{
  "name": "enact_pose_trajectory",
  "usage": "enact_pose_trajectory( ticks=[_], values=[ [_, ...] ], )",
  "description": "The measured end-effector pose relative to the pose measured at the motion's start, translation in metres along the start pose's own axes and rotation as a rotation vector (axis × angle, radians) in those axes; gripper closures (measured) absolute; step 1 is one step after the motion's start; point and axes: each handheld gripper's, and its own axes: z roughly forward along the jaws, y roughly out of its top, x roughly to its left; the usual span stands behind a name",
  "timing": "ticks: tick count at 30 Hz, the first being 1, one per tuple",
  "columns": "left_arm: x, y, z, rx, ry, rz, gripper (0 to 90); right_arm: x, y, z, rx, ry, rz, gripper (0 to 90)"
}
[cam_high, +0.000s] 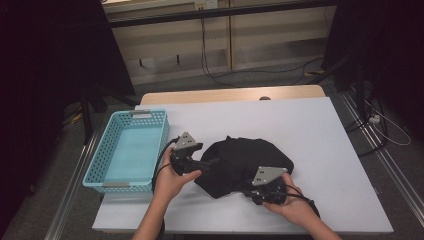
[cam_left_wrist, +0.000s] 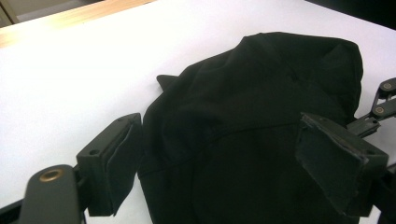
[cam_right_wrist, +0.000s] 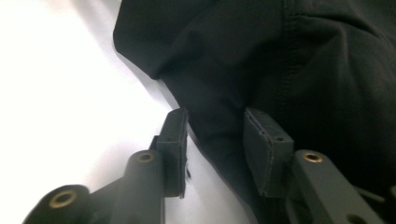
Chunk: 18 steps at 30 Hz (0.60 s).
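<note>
The left gripper (cam_left_wrist: 219, 163) has its fingers (cam_left_wrist: 116, 163) spread wide, one on each side of the near edge of a black cloth garment (cam_left_wrist: 252, 116); the pads do not press on it. The right gripper (cam_right_wrist: 215, 149) has its fingers (cam_right_wrist: 173, 144) set to a narrow gap, open, with a fold of the garment's edge lying between them; one pad seems just beside the cloth, but no pinch is seen. In the high view the left gripper (cam_high: 200, 164) sits at the garment's left side and the right gripper (cam_high: 257, 192) at its near right edge, each held in a hand.

The black garment (cam_high: 245, 165) lies in a rumpled heap about the middle of the white bench (cam_high: 325, 150), with a light blue perforated basket (cam_high: 107, 145) standing apart to its left.

By its look the cloth is soft and limp, light, and not fragile: it should sag and trail from any single hold, and a thin single layer could slip out of smooth pads. A stitched seam (cam_right_wrist: 285, 65) runs near the right fingers; seams and hems are thicker and should give a firmer bite than flat cloth. Taking it at two spaced points along an edge, one for each gripper, would likely keep it from bunching when it is lifted.
</note>
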Motion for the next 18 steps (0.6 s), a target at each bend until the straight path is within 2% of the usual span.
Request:
enact_pose_trajectory(
  ticks=[3, 6, 7, 8, 11, 12, 13, 14, 15, 18],
  values=[
    [-0.001, -0.001, 0.001, 0.007, -0.002, -0.004, 16.2, -0.003, -0.001, -0.003, 0.002, -0.01, 0.01, 85.5],
    [-0.001, -0.001, 0.002, 0.008, -0.003, 0.002, 16.2, -0.007, -0.001, -0.008, -0.002, 0.015, 0.028, 89.0],
    [-0.001, -0.001, 0.002, 0.006, -0.002, 0.001, 16.2, -0.011, -0.001, -0.015, -0.03, 0.041, 0.059, 89.2],
    [-0.001, -0.001, 0.002, 0.004, -0.006, -0.002, 16.2, -0.011, -0.001, -0.015, -0.03, 0.041, 0.059, 89.2],
    [-0.002, -0.002, 0.004, 0.007, -0.007, -0.005, 16.3, -0.017, 0.003, -0.032, -0.122, 0.071, 0.127, 89.5],
    [-0.001, -0.003, 0.005, 0.011, -0.007, 0.002, 16.4, -0.023, 0.005, -0.045, -0.162, 0.046, 0.137, 89.6],
    [-0.001, -0.003, 0.005, 0.011, -0.007, 0.002, 16.4, -0.023, 0.005, -0.045, -0.162, 0.046, 0.137, 89.6],
    [-0.002, -0.003, 0.006, 0.009, -0.012, -0.008, 16.4, -0.031, 0.004, -0.055, -0.189, 0.025, 0.164, 89.6],
    [-0.002, -0.003, 0.006, 0.008, -0.017, -0.014, 16.4, -0.031, 0.004, -0.055, -0.189, 0.025, 0.164, 89.6],
    [-0.004, -0.002, 0.007, 0.01, -0.02, -0.004, 16.5, -0.047, -0.002, -0.064, -0.219, -0.021, 0.224, 89.7]
  ],
)
